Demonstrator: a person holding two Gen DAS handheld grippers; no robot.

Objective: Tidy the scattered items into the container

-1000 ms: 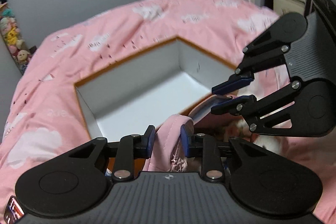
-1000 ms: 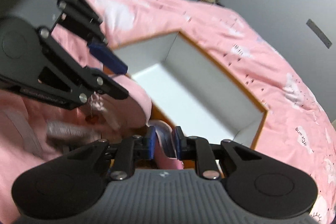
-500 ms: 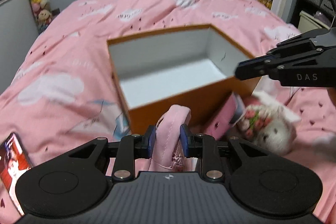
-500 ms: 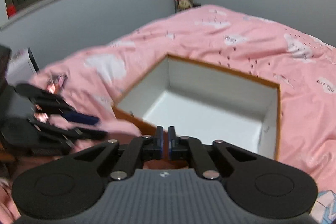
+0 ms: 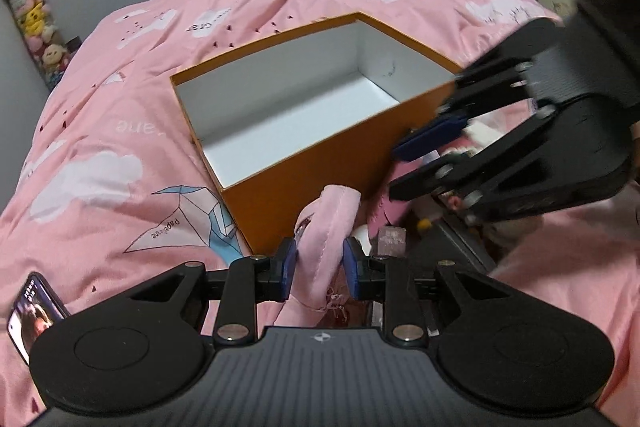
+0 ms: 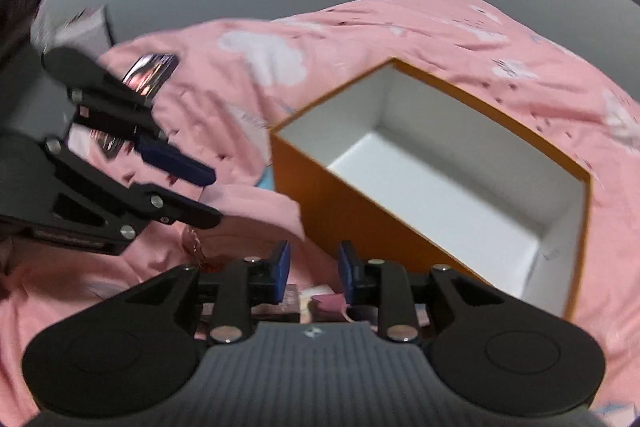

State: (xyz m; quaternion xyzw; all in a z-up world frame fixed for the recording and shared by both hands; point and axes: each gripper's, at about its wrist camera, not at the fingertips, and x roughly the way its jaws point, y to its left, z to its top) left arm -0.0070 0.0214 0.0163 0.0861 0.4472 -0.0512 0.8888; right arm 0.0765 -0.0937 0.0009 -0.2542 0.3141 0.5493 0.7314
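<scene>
Left claw clenched my pink pouch just before the empty box, right claw had just opened with nothing between its jaws; carry step, next I needed a lift over the rim.

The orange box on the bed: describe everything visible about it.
The orange box is a lidless rectangular container, seemingly cardboard, orange outside and white inside. It sits upright on the pink cloud-print bedspread, and the interior that shows is bare. A pink fabric item, clamped in the left hand-held gripper, rises in front of its near wall; whether they touch is unclear.
</scene>
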